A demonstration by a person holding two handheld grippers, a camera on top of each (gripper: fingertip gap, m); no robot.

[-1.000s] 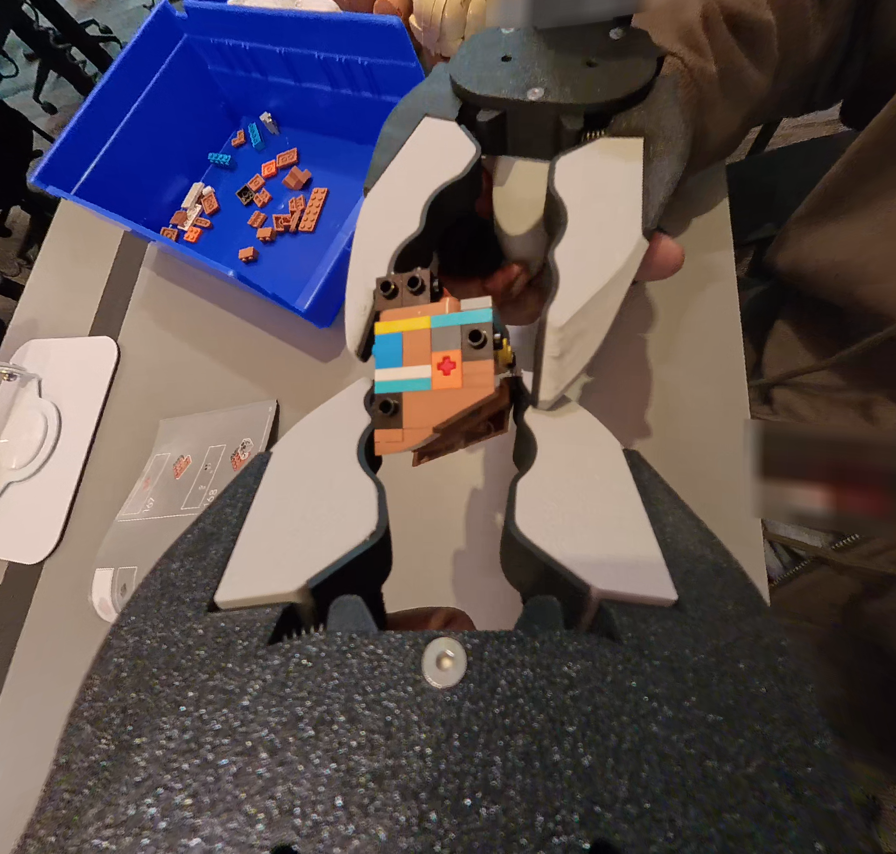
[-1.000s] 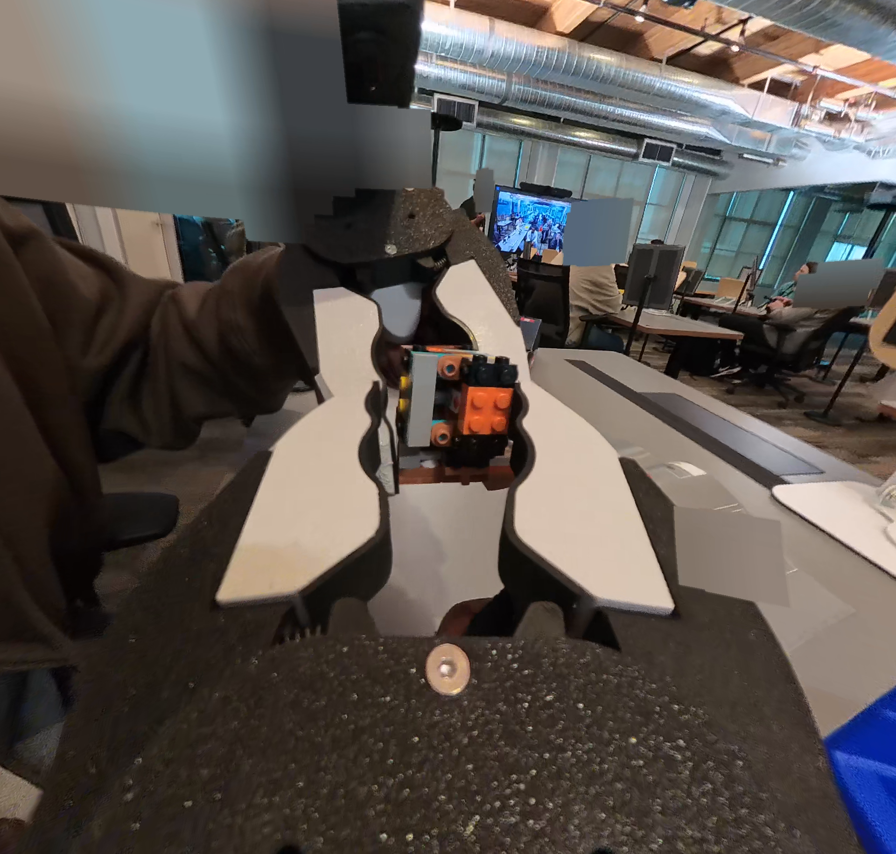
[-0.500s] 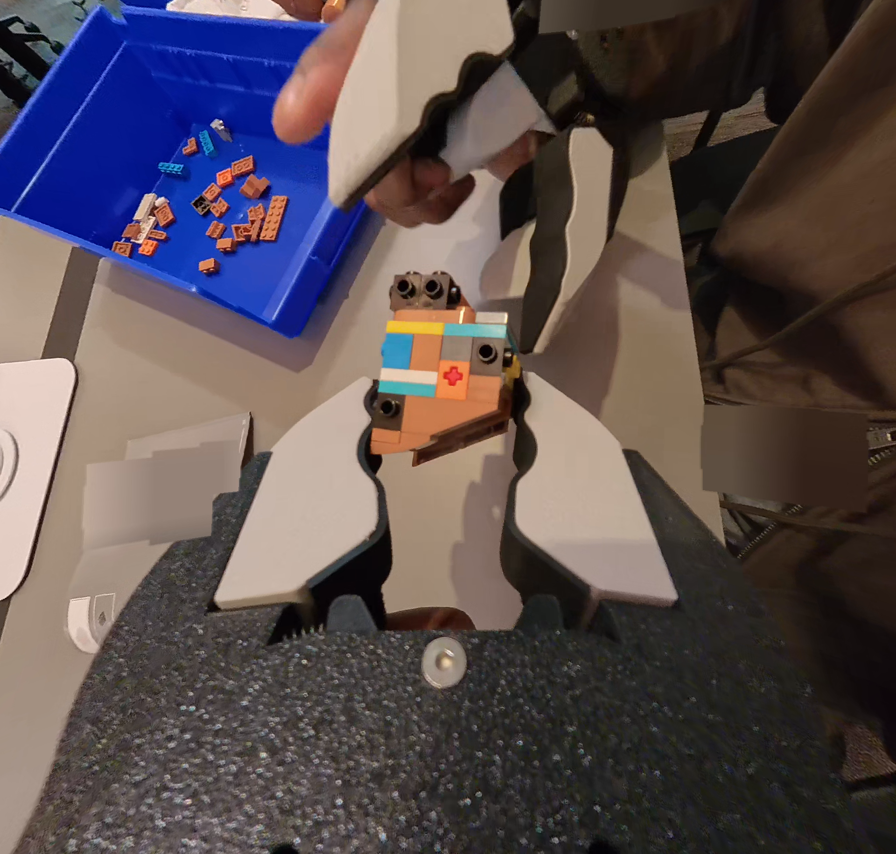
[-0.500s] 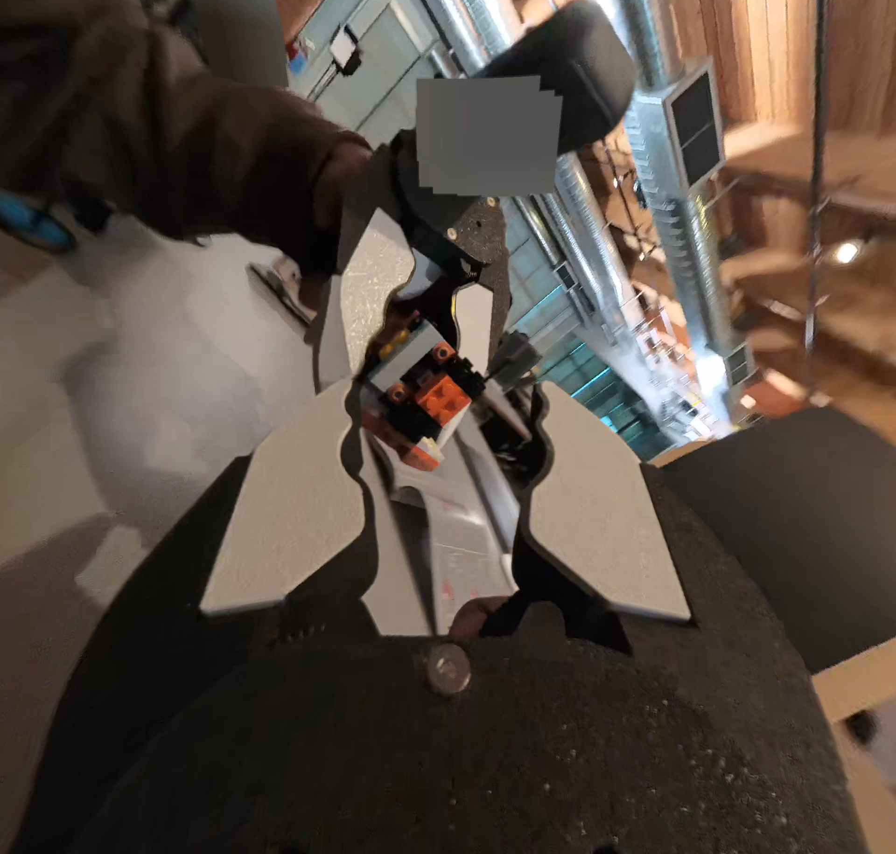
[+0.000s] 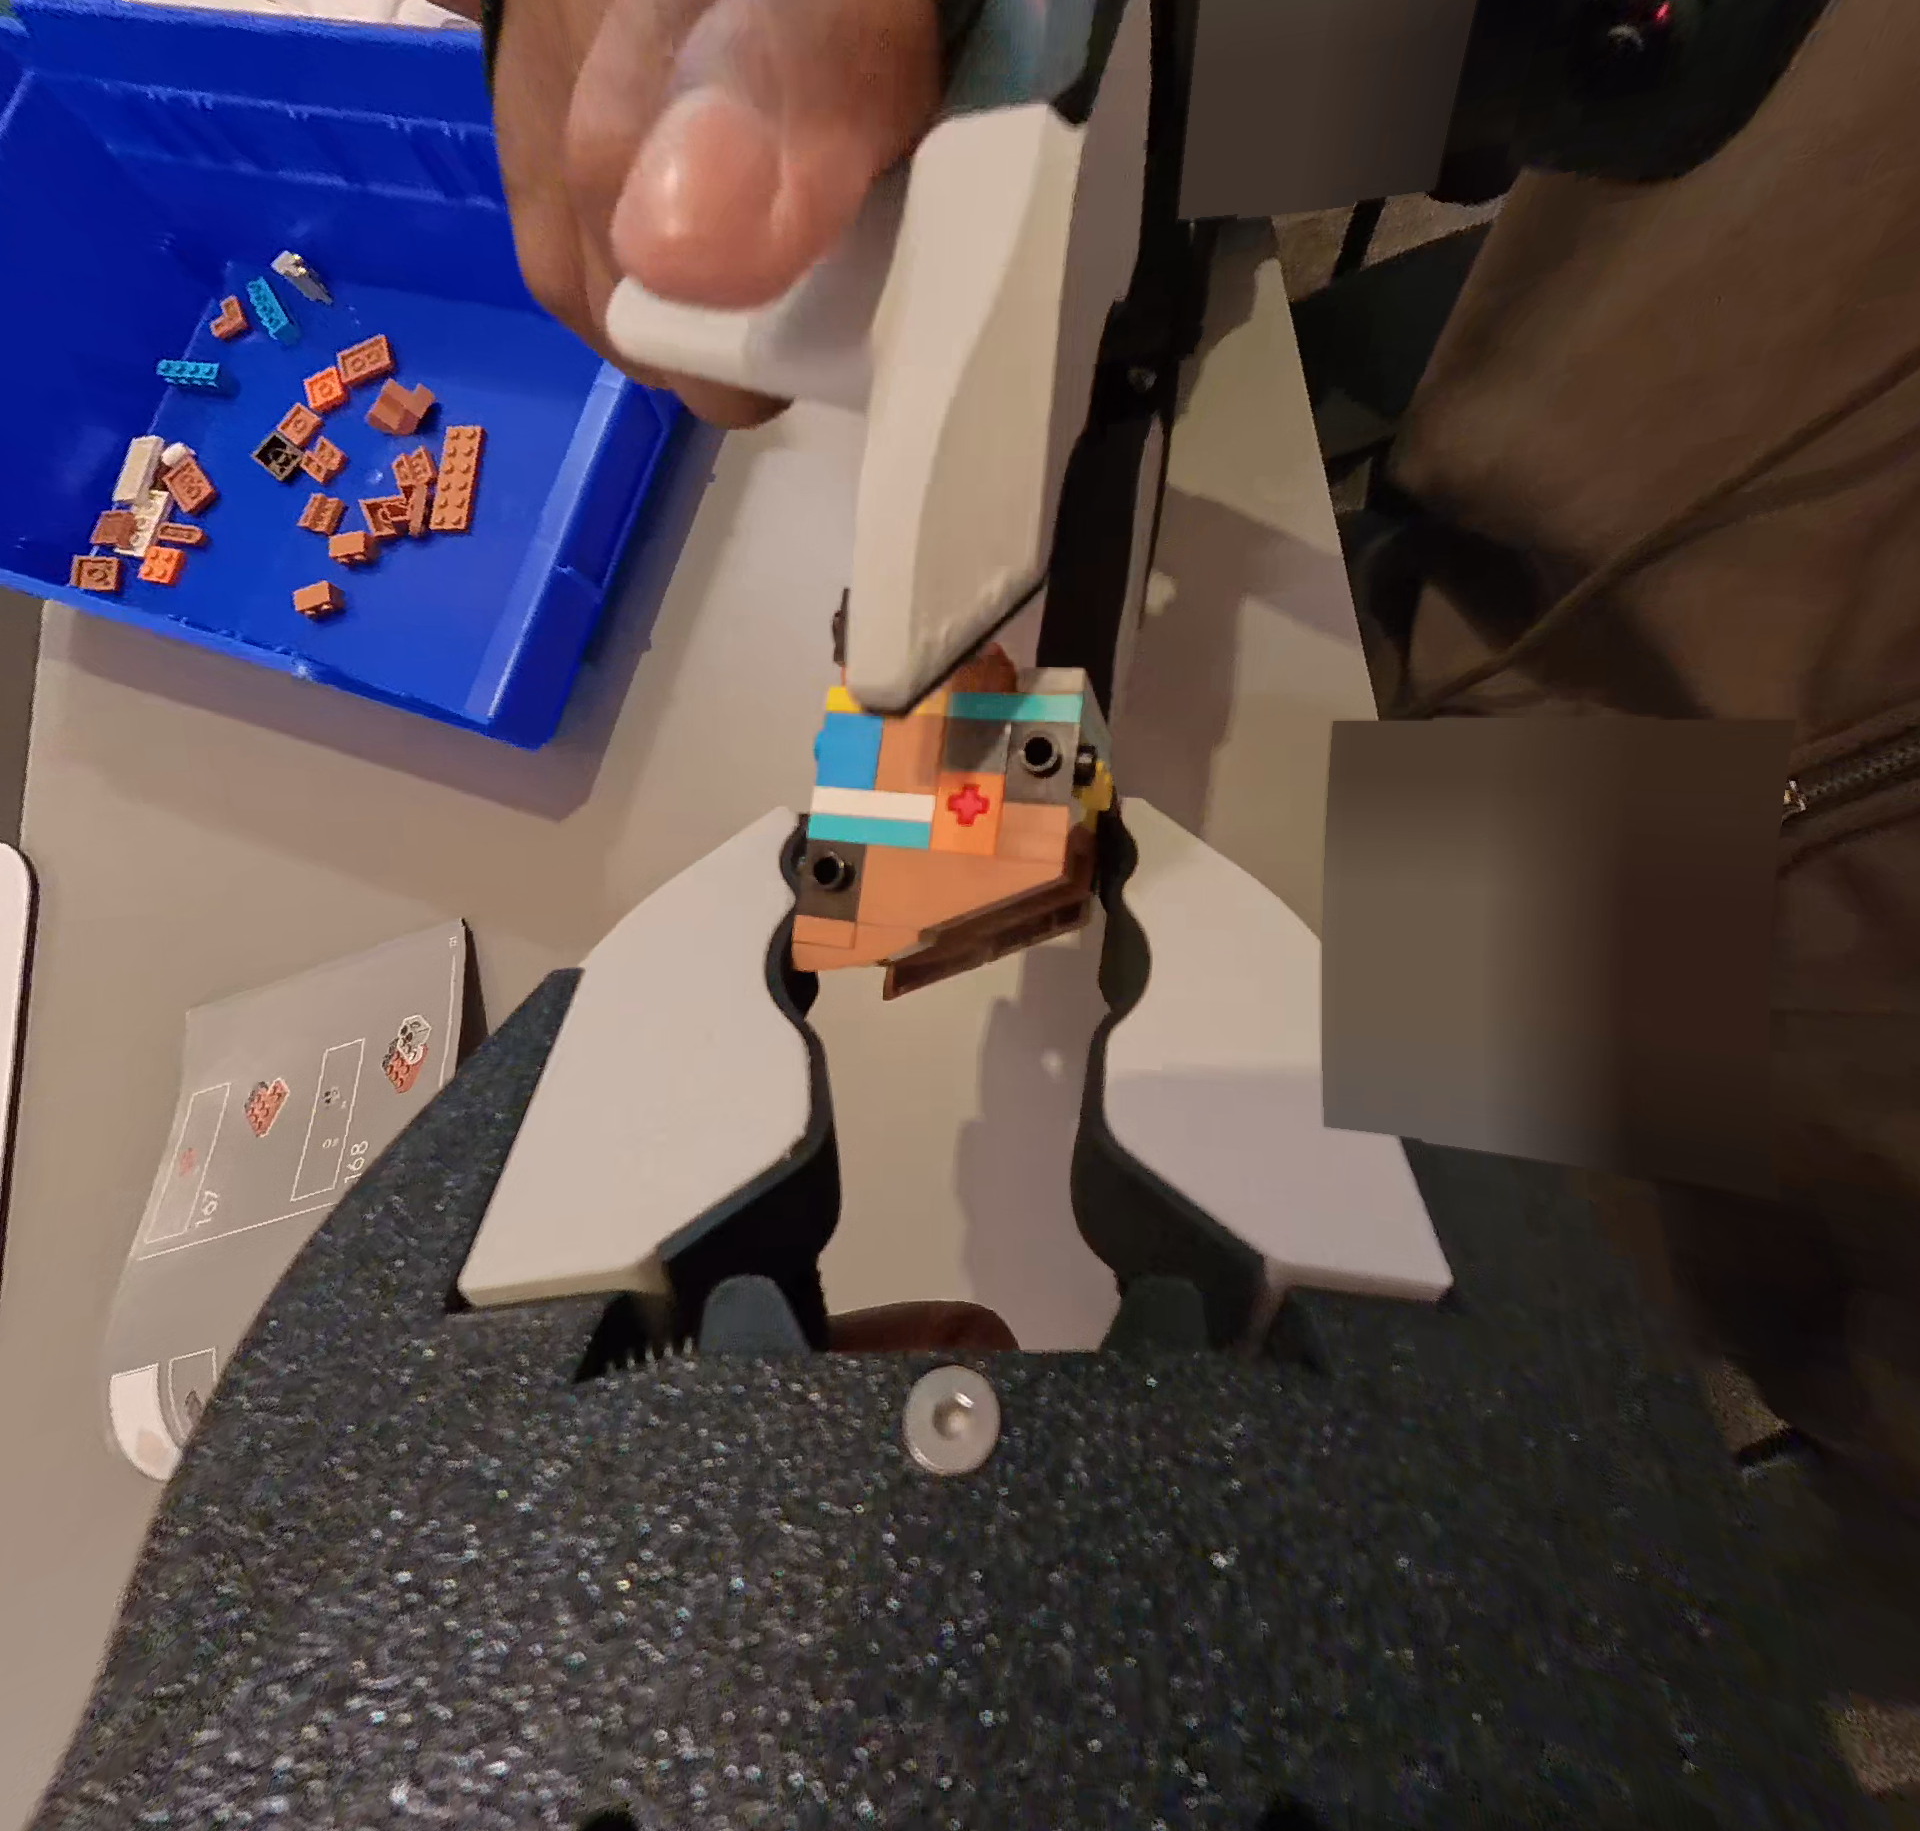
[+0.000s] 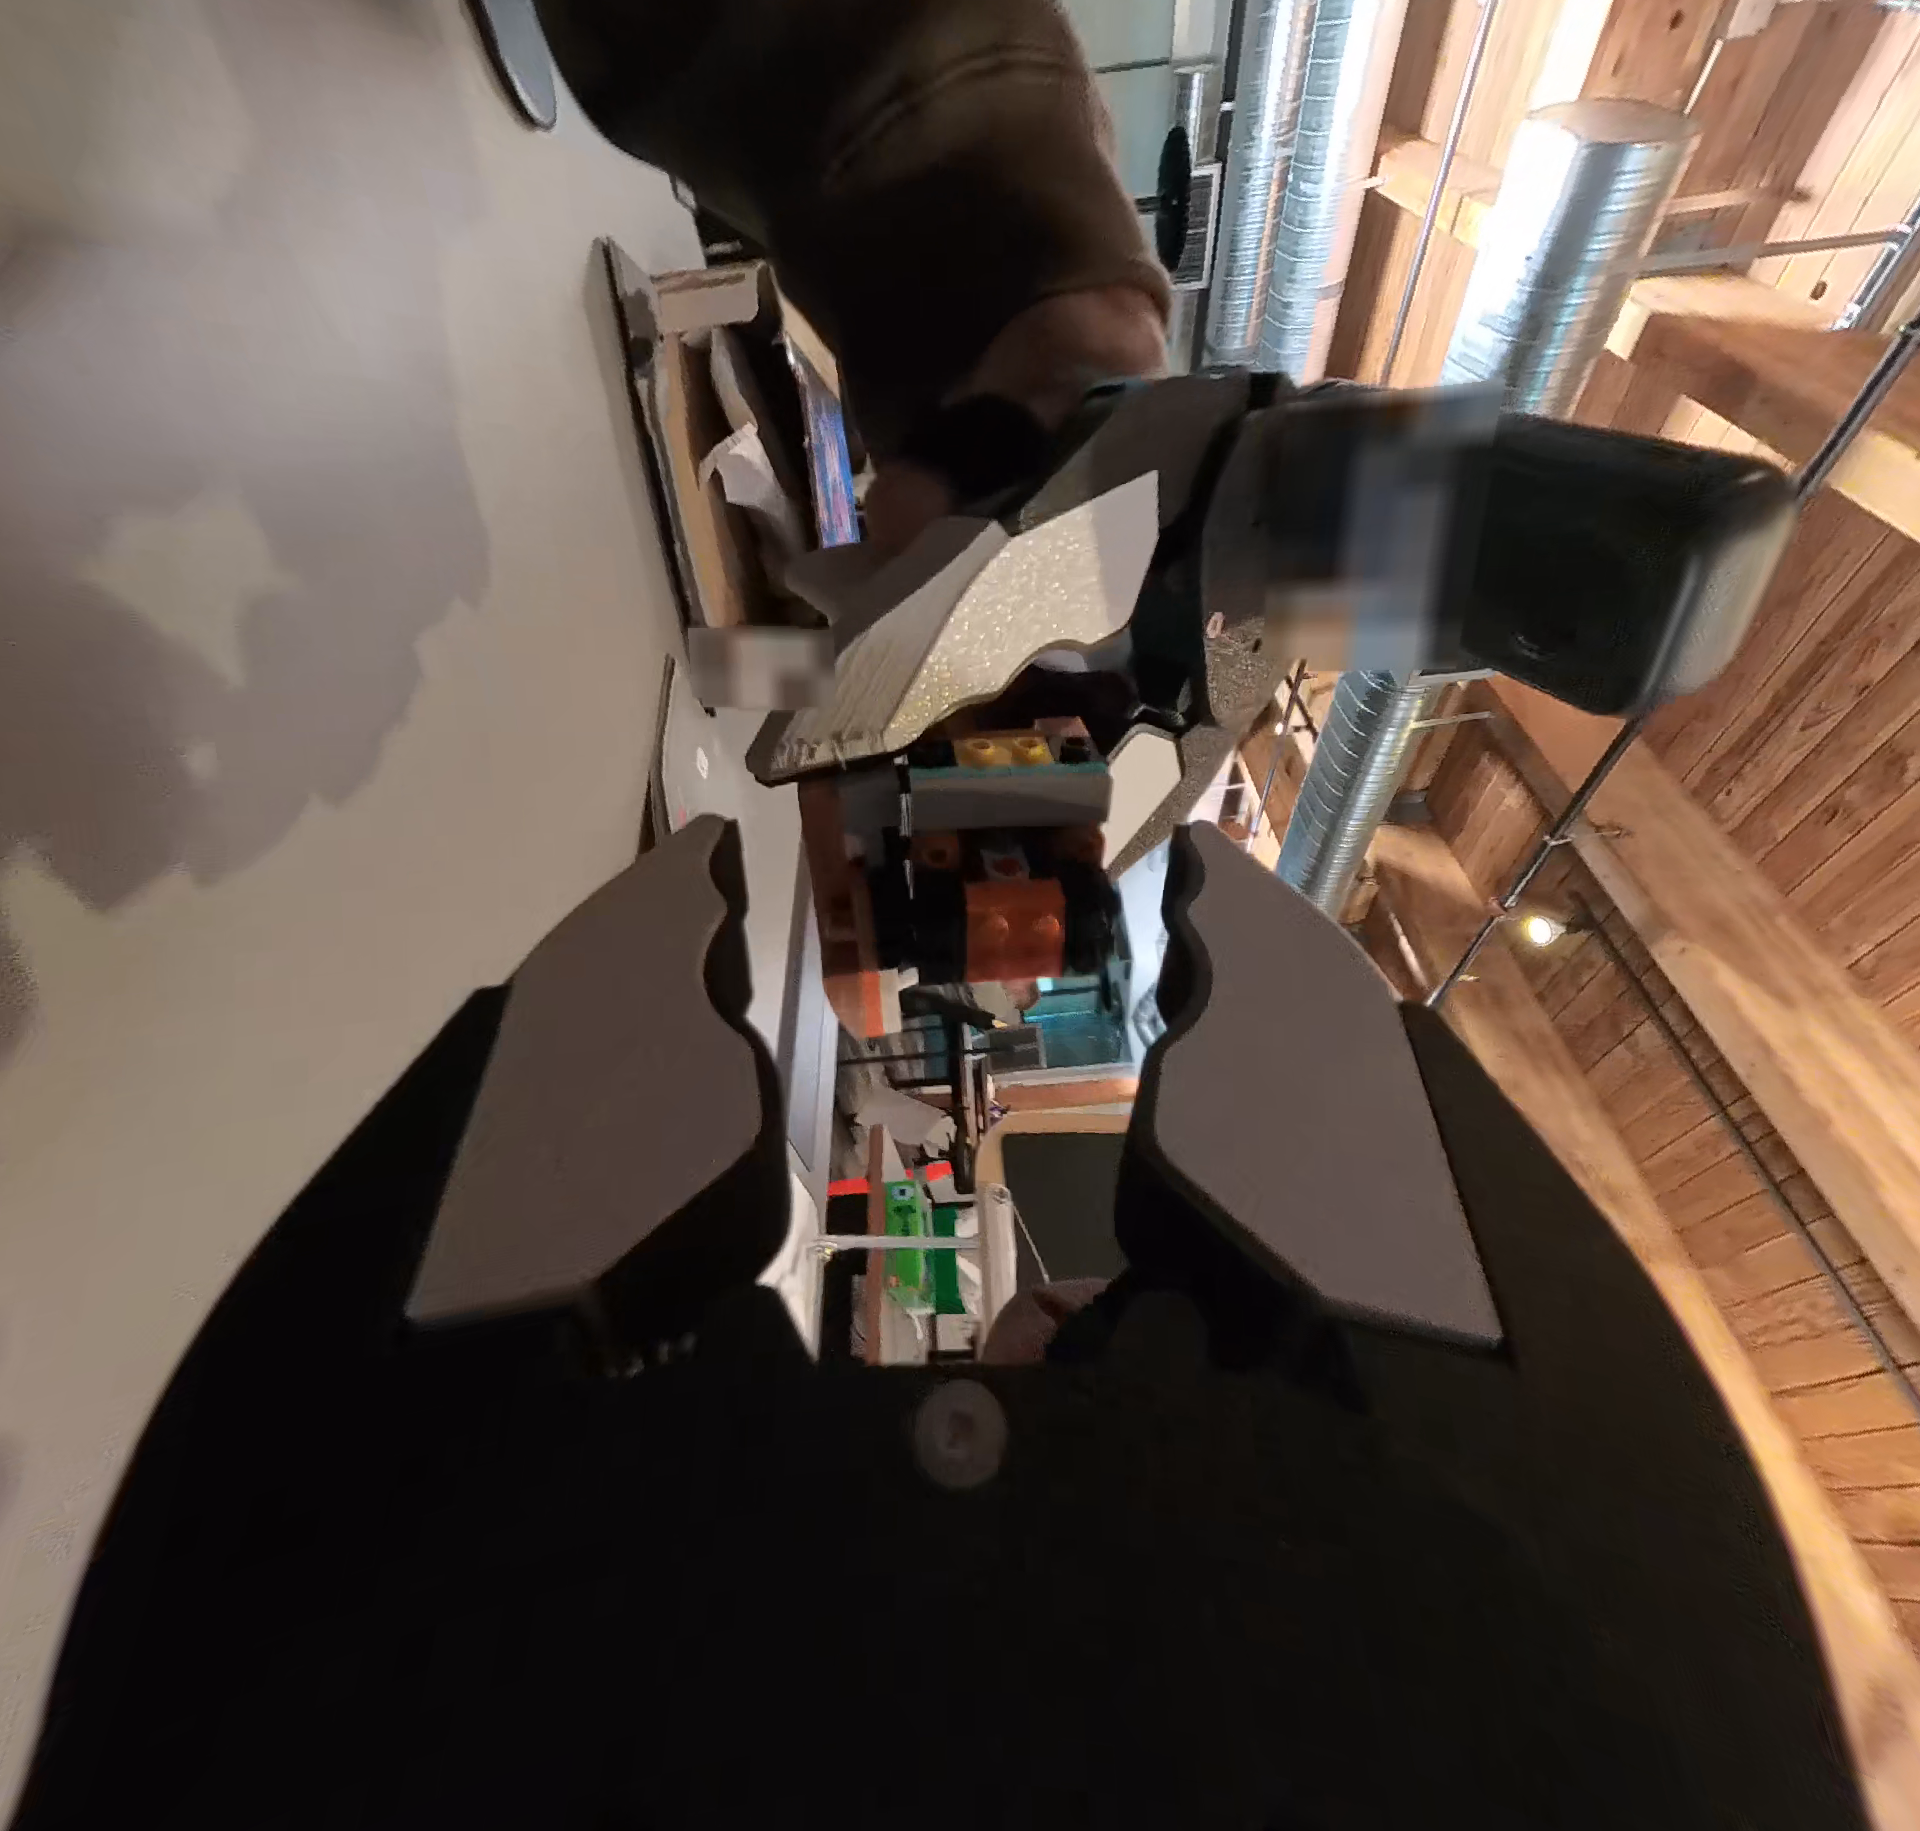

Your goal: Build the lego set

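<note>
Between my left tongs' [image 5: 951,872] tips sat the half-built lego model [image 5: 935,825], pinched above the grey table [image 5: 312,846]. My right tongs [image 6: 956,908] stood wide and empty, one finger [image 5: 956,493] touching the model's top near the blue bin [image 5: 540,576].

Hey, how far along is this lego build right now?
Partly built. Done: a multicoloured brick assembly already holds together as one chunk. In hand: the left claw is shut on it above the table, while the right claw, jaws apart, has one finger against its top edge. Left: many loose bricks lie in the blue bin, and the instruction sheet lies open.
</note>
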